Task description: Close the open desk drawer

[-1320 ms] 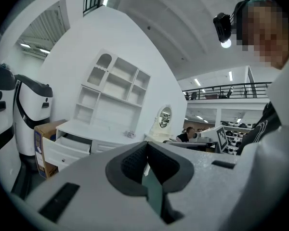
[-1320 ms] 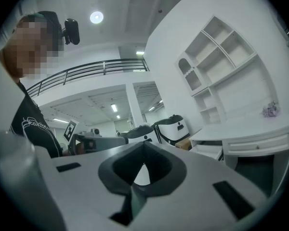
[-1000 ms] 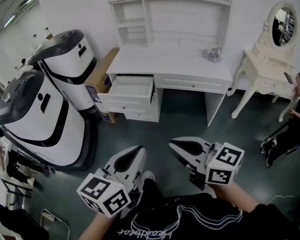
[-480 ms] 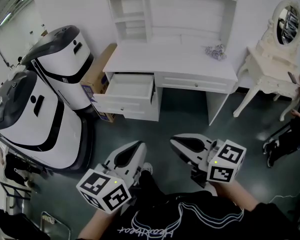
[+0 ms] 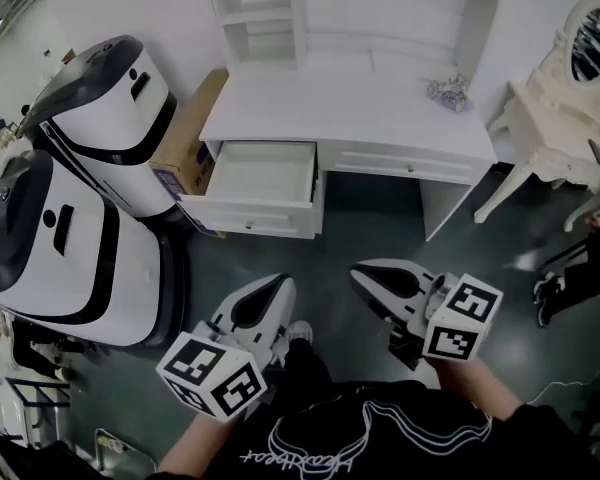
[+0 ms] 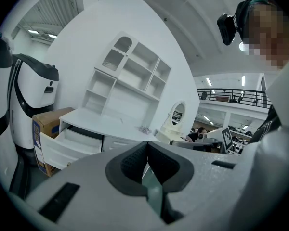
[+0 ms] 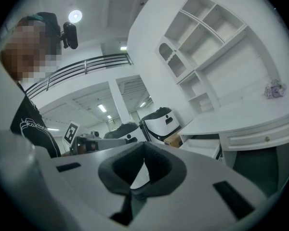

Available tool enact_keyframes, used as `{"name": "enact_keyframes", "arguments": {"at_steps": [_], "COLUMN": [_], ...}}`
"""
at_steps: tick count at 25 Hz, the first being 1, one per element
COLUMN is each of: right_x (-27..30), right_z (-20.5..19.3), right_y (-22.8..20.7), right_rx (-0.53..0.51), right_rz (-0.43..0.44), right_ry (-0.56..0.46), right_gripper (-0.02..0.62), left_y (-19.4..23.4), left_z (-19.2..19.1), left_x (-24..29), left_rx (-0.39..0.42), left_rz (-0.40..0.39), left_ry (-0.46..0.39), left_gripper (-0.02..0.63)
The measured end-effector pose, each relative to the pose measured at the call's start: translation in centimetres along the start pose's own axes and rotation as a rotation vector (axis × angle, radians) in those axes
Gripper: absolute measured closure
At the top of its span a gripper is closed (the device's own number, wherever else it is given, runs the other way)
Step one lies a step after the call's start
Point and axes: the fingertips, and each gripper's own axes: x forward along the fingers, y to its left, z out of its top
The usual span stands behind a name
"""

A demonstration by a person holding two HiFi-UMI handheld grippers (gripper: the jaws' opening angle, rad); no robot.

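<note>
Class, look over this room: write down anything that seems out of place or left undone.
The desk's left drawer stands pulled out, showing its bare inside, while the middle drawer beside it is shut.

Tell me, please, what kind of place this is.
Probably a test hall or showroom staged as a room, not a home: a white desk with an open drawer, a dressing table, and two large white machines beside them.

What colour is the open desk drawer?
White, like the desk; the drawer shows clearest in the head view.
</note>
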Motion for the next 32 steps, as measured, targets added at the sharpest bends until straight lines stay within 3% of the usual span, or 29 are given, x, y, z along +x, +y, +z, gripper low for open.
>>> {"name": "enact_keyframes", "arguments": {"at_steps": [17, 32], "right_x": [13.1, 17.8], "right_z": [2.4, -0.8], "right_y": [-10.9, -17.9], "right_rx": [0.086, 0.181], "right_rz": [-0.122, -0.21], "right_ry": [0.04, 0.07], "right_gripper": [0.589, 0.589], "left_y": [17.2, 28.1], "left_z": [2.4, -3.7], "left_x": [8.5, 12.2], "left_rx": [-0.022, -0.078], "left_rz": [-0.003, 0.058], "left_ry": [0.131, 0.255], "left_gripper": [0.601, 0.601]}}
